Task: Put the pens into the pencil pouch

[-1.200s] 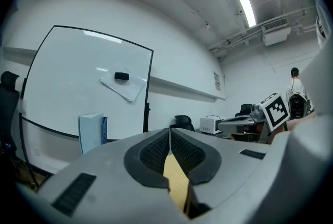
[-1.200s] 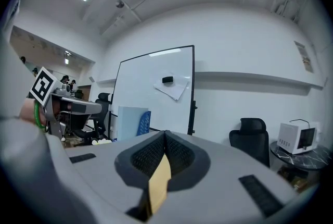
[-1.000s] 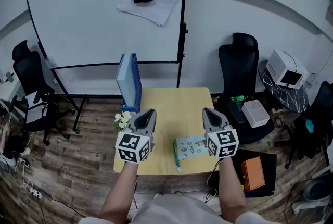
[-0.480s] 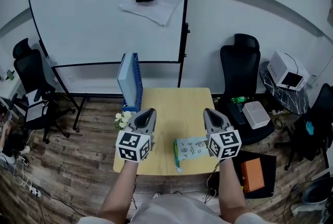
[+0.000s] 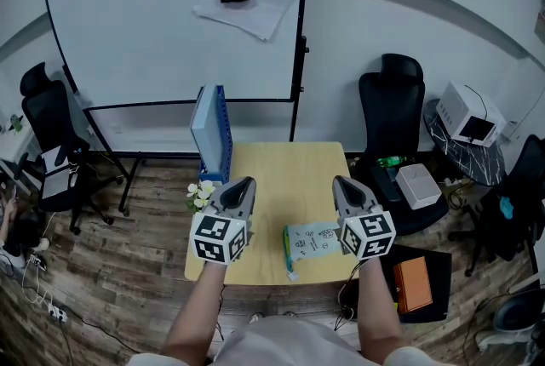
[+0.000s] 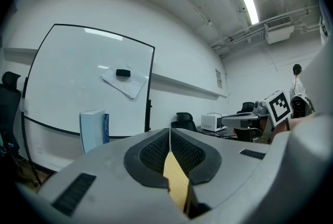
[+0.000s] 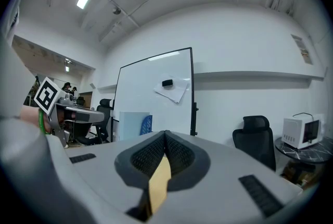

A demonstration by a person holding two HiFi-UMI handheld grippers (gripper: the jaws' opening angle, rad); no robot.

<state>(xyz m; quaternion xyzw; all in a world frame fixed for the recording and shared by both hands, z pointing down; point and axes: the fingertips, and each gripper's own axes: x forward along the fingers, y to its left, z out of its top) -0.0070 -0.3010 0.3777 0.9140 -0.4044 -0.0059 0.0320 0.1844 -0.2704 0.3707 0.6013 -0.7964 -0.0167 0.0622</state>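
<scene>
**Both grippers holding still, closed, above the table**

Against the earlier head views almost nothing is changing. The left gripper (image 5: 243,184) is sitting in the same spot at lower centre-left, and the right gripper (image 5: 341,183) is lying only a shade further right than a second ago. The pencil pouch (image 5: 308,242) is resting where it was.

Both grippers are pointing towards the top of the frame. In the left gripper view the two jaws (image 6: 169,133) are pressing together along a thin seam, with nothing between them. In the right gripper view the jaws (image 7: 165,135) are meeting the same way, also empty. The pads are black and finely ribbed, set in smooth grey moulded shells. A wedge of pale yellow is showing beneath each seam.

The pouch is a flat, mint-green rectangle with small printed figures and a darker green edge. It is lying near the table's bottom edge, just beside the right gripper's marker cube, which is covering its right end. No pen can be made out at this size.

The table (image 5: 285,168) is a square, light-yellow top with rounded corners. A slim blue-and-white box (image 5: 210,134) is standing upright at its upper-left corner. A glossy whiteboard (image 5: 170,32) is filling the upper left.
</scene>
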